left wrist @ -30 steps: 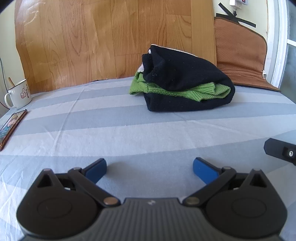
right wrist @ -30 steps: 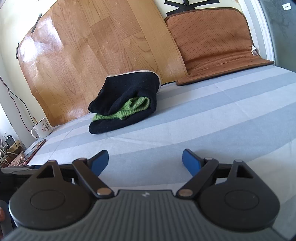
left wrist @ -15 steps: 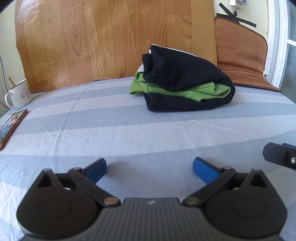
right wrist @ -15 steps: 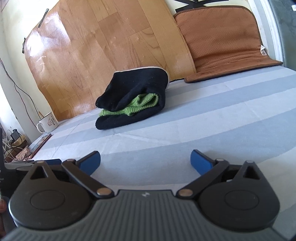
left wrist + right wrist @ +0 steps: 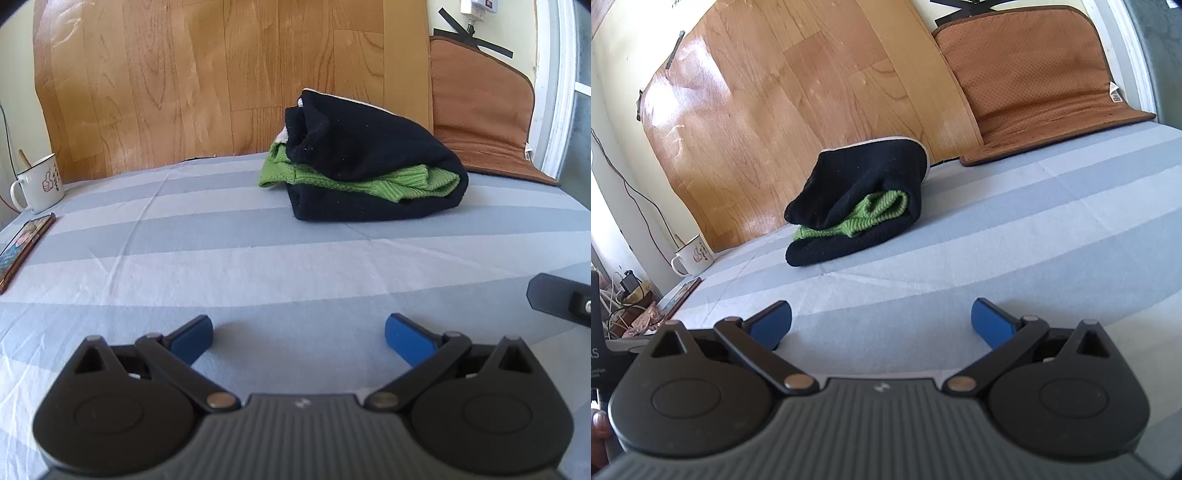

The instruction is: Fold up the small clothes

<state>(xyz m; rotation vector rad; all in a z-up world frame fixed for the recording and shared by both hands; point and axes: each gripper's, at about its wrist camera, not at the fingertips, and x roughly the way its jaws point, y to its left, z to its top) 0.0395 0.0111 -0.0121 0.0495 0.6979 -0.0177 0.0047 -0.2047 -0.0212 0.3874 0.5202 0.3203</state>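
A folded black garment with green knit trim lies in a bundle on the grey-and-white striped sheet, near the back. In the right wrist view the same bundle sits left of centre, its green knit poking out of the fold. My left gripper hovers low over the sheet well in front of the bundle, open, nothing between its blue pads. My right gripper is likewise open and empty, also short of the bundle. A black part of the right gripper shows at the right edge of the left wrist view.
A wood-pattern sheet and a brown cushion lean against the back wall. A white enamel mug and a phone sit at the left edge of the bed. Cables and clutter lie beyond that edge.
The right gripper's jaws spread wider, and its view shifted slightly so the bundle sits further right. The left gripper and the garment stayed put.
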